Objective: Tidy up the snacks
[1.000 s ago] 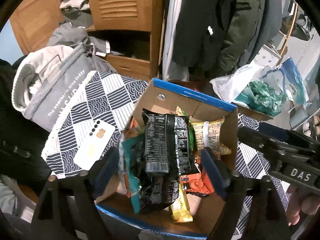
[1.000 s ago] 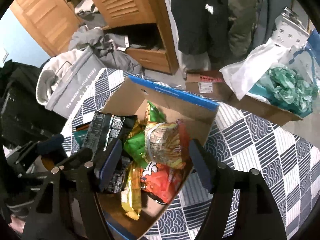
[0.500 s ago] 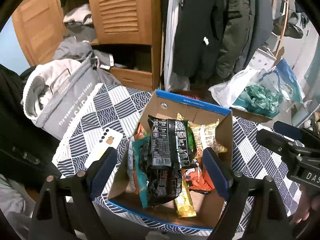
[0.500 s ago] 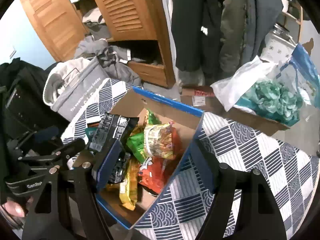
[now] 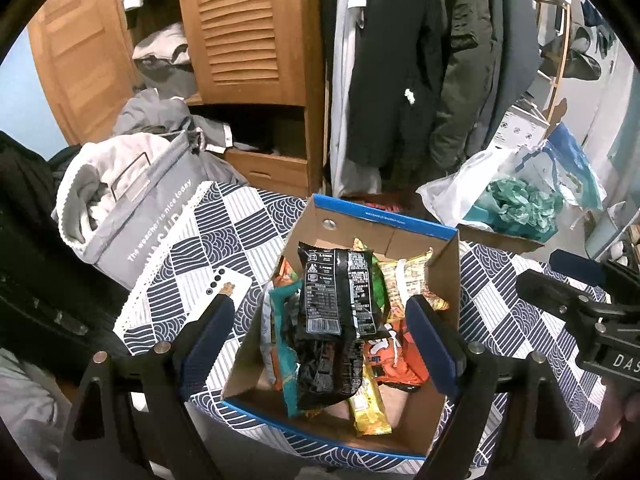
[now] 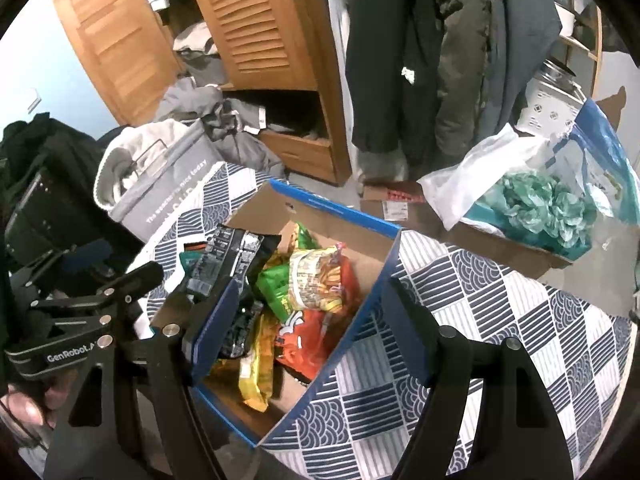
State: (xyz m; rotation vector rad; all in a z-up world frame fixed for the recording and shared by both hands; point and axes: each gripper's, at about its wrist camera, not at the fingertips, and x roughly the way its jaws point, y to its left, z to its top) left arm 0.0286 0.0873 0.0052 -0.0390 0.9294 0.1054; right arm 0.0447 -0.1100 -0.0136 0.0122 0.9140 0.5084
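Both claws hang over the box (image 5: 448, 280), empty. The left gripper (image 5: 318, 326) stands wide open, nothing between its pads; the right gripper (image 6: 304, 316) is parted too, straddling the box's right wall without touching it. Inside the box lie the snacks: a black bag (image 5: 340, 292) on top, an orange bag (image 6: 308, 344) beside it. Left of the box, a phone (image 5: 224, 292). Beyond the box, coats (image 5: 420, 60).

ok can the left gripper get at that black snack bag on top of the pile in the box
Probably yes. The black snack bag lies on top of the other packets in the open cardboard box, with nothing over it. The left gripper is open above the box, its fingers to either side of the bag, not touching it.
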